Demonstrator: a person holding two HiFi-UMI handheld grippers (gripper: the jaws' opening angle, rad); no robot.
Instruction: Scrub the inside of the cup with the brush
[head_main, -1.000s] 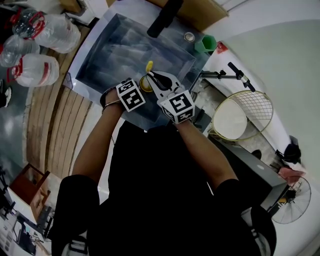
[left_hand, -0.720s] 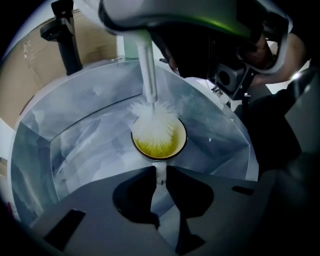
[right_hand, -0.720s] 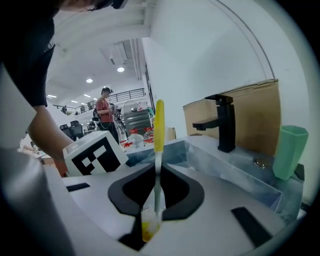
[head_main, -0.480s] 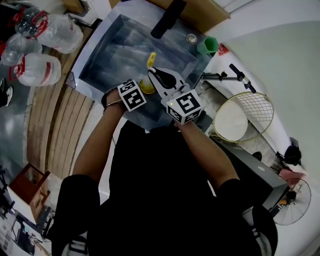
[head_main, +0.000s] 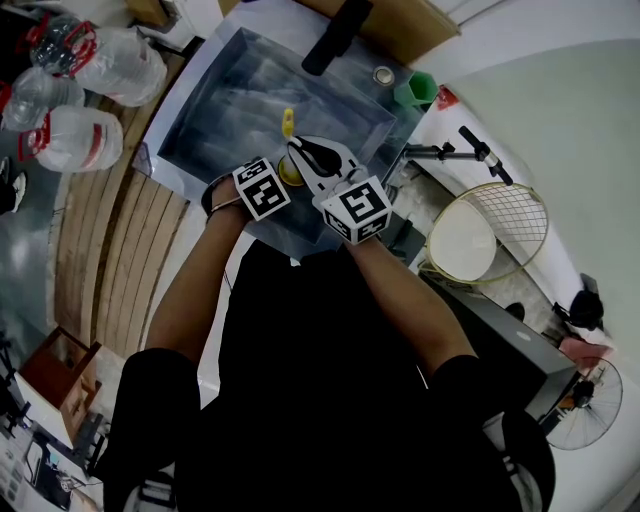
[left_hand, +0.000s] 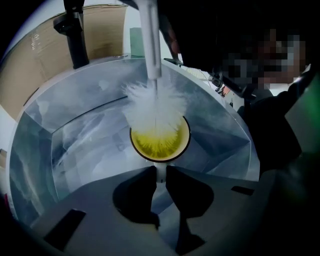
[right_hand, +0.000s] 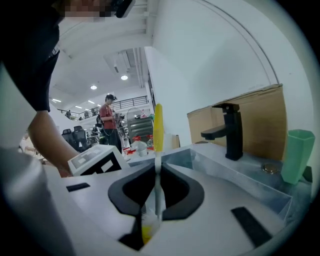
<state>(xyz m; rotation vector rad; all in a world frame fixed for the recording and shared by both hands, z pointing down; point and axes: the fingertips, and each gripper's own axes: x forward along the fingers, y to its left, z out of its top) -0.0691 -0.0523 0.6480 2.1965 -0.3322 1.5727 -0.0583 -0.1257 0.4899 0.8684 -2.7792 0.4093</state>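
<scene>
Yellow cup (left_hand: 160, 146): left gripper (left_hand: 160, 172) pinches its rim, apparently; may slip.
Brush (left_hand: 154, 110): right gripper (right_hand: 156, 169) clamps handle; hard scrubbing could tip cup.

black short-sleeved shirt (head_main: 330, 380), white left hand-held gripper (left_hand: 160, 174) and right hand-held gripper (right_hand: 156, 174) with black-and-white marker cubes (head_main: 262, 189)

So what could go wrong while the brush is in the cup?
The left gripper pinches only a thin bit of the cup, so a hard push from the brush might twist the cup loose and drop it into the sink. The right gripper holds just the brush's thin stick, which could slip or turn between the jaws while scrubbing.
</scene>
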